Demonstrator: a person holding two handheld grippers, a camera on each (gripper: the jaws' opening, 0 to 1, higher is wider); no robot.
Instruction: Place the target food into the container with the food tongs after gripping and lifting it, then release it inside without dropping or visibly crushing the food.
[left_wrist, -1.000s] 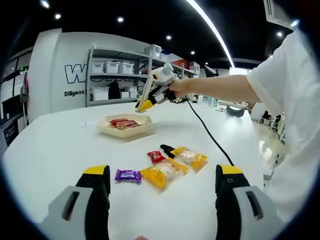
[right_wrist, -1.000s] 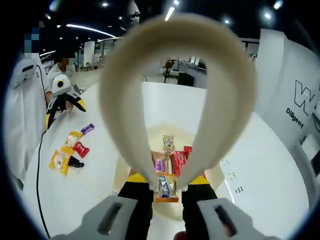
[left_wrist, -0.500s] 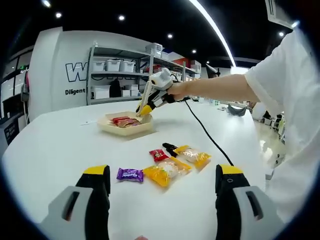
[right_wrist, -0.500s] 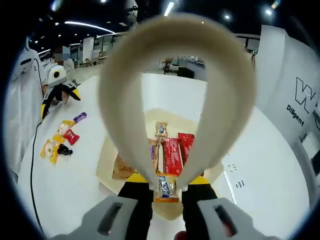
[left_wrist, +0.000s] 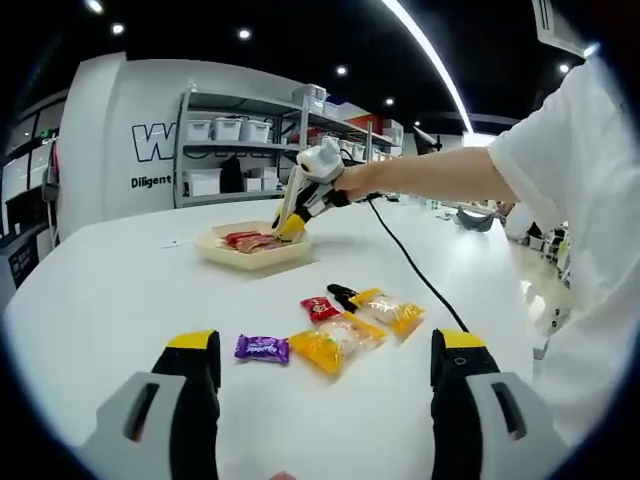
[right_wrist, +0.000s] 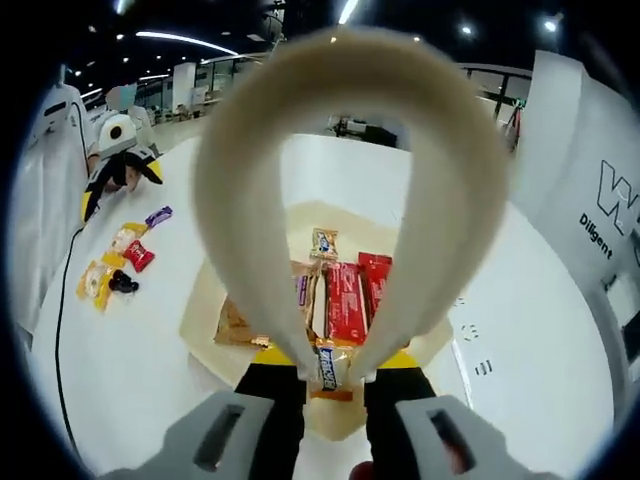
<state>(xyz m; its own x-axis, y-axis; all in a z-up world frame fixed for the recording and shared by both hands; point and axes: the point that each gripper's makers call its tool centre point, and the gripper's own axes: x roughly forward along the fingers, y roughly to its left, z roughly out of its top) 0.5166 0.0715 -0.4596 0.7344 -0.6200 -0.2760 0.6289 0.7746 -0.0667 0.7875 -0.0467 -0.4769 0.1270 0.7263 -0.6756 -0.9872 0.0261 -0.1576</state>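
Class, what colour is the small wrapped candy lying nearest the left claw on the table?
Purple; the candy shows best in the left gripper view.

Looking like a lab or showroom workspace. Showing a long white table (left_wrist: 90, 290), metal shelving (left_wrist: 235, 150) holding white bins, lettered wall (left_wrist: 150, 150), black ceiling with spotlights.

Beige looped tongs (right_wrist: 345, 150) pinch a small wrapped snack (right_wrist: 328, 368) at their tips just above a shallow beige container (right_wrist: 205, 312) that already holds red, purple and tan packets, while the container (left_wrist: 252, 258) sits far on the white table.
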